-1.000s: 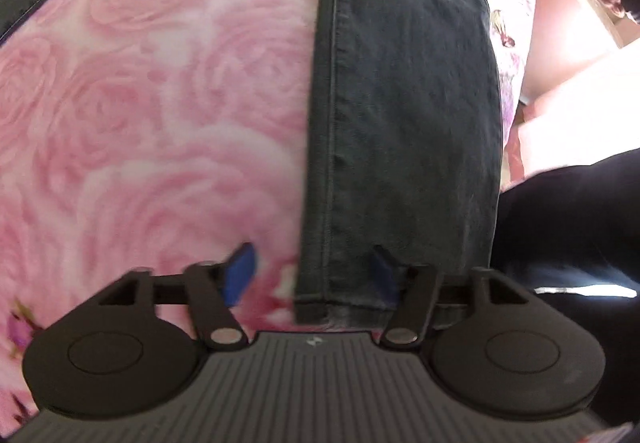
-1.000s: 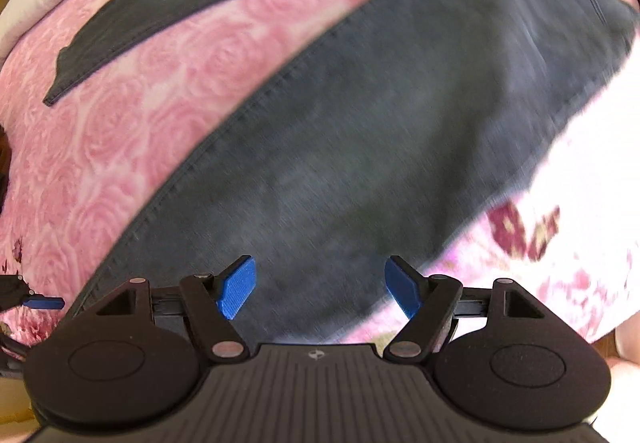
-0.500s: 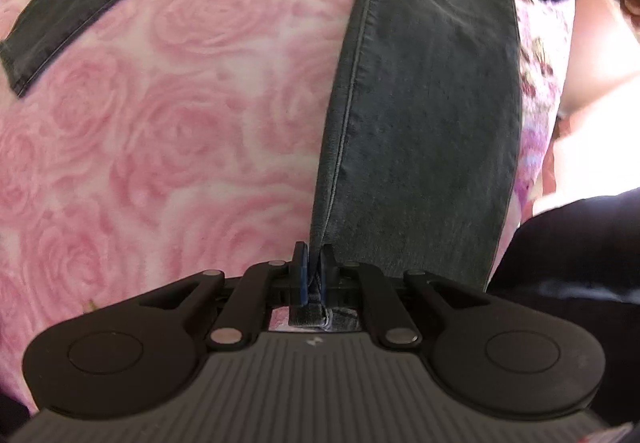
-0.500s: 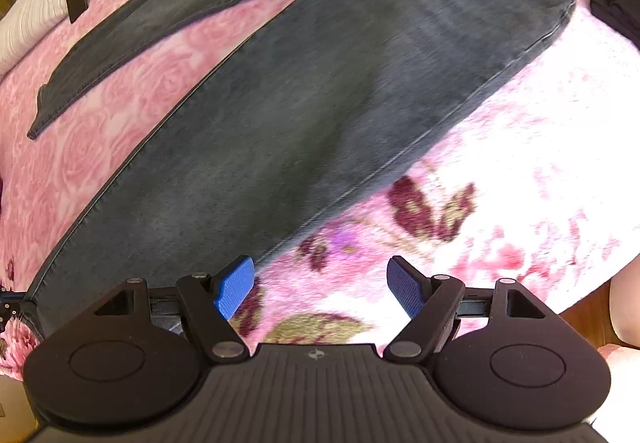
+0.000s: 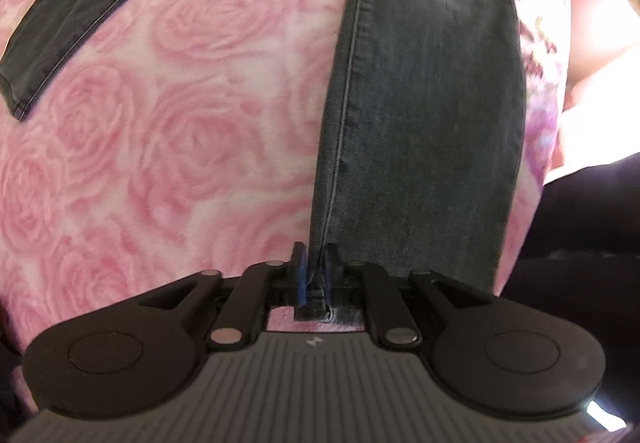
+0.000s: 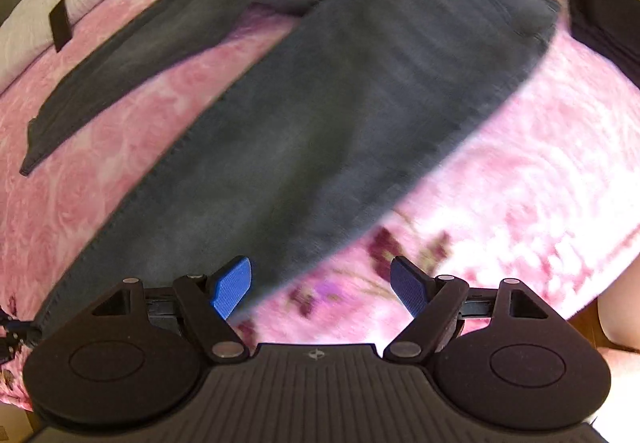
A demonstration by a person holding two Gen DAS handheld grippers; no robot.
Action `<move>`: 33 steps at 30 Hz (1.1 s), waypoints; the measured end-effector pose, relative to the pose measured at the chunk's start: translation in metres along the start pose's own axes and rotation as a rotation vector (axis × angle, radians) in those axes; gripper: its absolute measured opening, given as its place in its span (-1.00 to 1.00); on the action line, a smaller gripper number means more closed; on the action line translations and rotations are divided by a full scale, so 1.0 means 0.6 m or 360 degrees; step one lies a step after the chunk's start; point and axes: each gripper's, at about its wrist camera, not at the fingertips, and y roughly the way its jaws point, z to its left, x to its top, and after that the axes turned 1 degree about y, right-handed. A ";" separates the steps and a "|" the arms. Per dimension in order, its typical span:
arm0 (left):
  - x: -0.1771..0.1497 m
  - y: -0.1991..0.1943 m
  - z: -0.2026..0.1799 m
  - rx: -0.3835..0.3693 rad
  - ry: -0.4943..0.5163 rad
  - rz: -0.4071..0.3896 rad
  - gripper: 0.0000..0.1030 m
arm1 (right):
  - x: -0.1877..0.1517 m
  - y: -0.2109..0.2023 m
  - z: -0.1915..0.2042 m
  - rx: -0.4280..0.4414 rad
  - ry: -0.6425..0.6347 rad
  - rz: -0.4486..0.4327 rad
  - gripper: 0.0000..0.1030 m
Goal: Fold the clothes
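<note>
While the jeans point(image 6: 320, 115) are lying spread on the pink rose blanket point(image 5: 168, 115), legs splayed apart, I am pinching the inner corner of the near leg's hem point(image 5: 316, 307) with the left gripper point(image 5: 315, 275), its blue pads clamped tight on the seam. My right gripper point(image 6: 322, 281) is hanging wide open over that leg's outer edge, grasping nothing. I am worrying that such a small bite may slip once heavy denim is lifted, and that a one-handed pull will be dragging the leg skewed, bunching the fold or ruffling the blanket underneath.
</note>
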 end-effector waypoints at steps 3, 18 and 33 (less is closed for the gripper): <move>0.002 -0.028 0.059 0.0050 -0.0102 -0.0069 -0.62 | 0.017 0.013 0.038 0.0010 -0.0053 0.0010 0.56; 0.251 0.022 0.437 0.0546 -0.0118 -0.0403 -0.56 | 0.087 0.063 0.177 0.0014 -0.0213 0.0042 0.57; 0.290 0.025 0.398 0.0671 0.0172 -0.0406 -0.49 | 0.151 0.063 0.148 -0.0121 -0.0158 -0.0069 0.59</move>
